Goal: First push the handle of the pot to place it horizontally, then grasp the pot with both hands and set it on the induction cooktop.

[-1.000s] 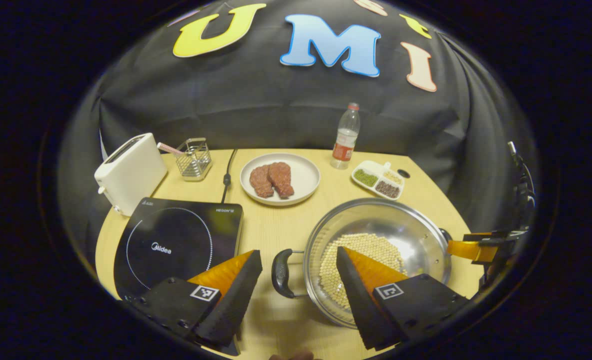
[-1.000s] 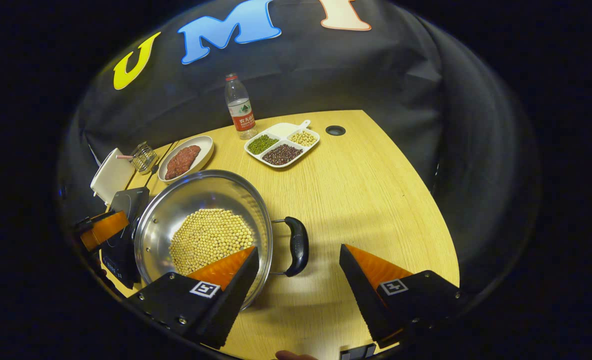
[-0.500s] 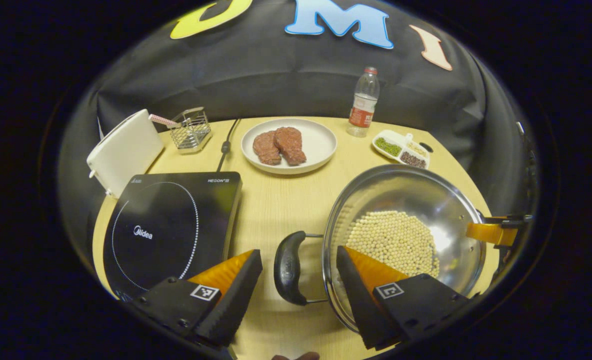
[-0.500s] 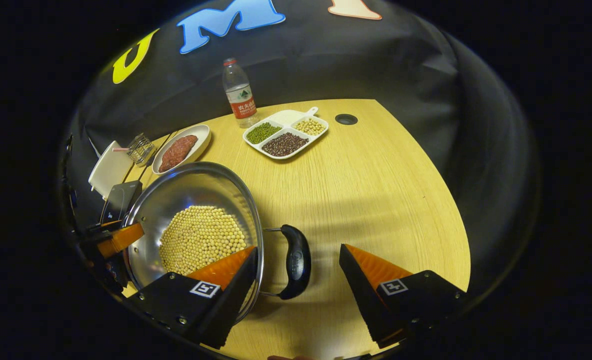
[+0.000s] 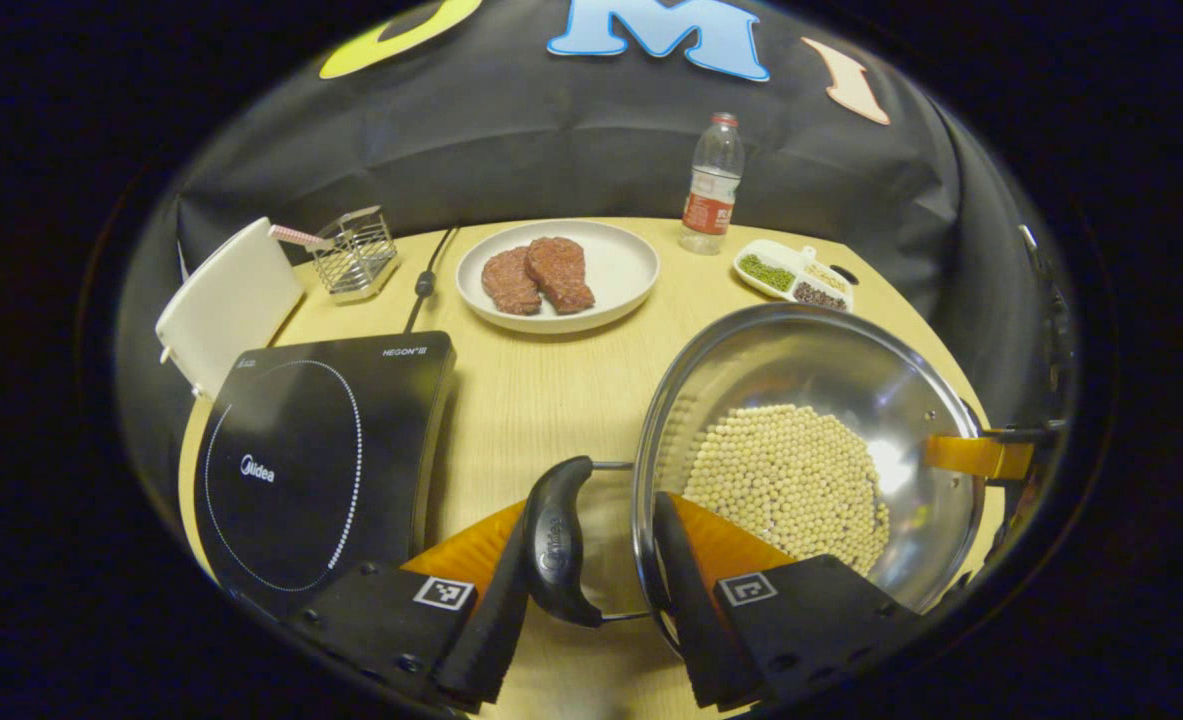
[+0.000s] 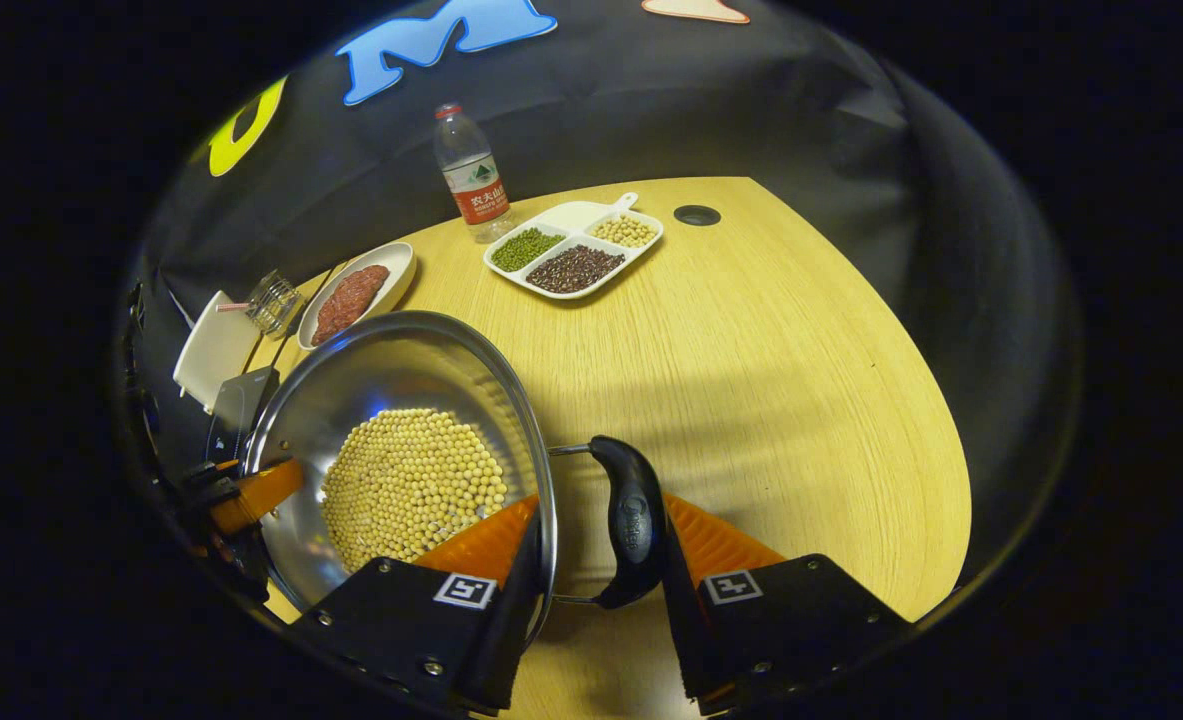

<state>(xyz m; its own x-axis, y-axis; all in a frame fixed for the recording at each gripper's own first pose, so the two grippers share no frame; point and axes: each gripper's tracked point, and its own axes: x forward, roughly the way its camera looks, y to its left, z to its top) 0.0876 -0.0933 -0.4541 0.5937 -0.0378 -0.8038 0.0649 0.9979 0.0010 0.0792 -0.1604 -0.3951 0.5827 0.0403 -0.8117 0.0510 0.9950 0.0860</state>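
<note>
**A:** Left gripper view is showing the left gripper (image 5: 591,590) with its fingers (image 5: 496,600) closing round the pot's (image 5: 811,400) near-left handle (image 5: 554,540). Clamped yet?

**B:** Looking close together, one finger touching the handle, the other by the rim; I cannot tell if both are pressing. The right gripper (image 6: 596,590) is doing likewise on the right handle (image 6: 633,520).

**A:** Where is the pot sitting?

**B:** On the bench (image 5: 541,390), right of the cooktop (image 5: 321,450), just beside it.

**A:** How is it likely handling?

**B:** Stiff steel, probably heavyish with those beans (image 5: 791,480), which are going to roll if it is tilting. The handles are looking smooth and slippery, so gripping both mid-loop and lifting level seems wise.
</note>
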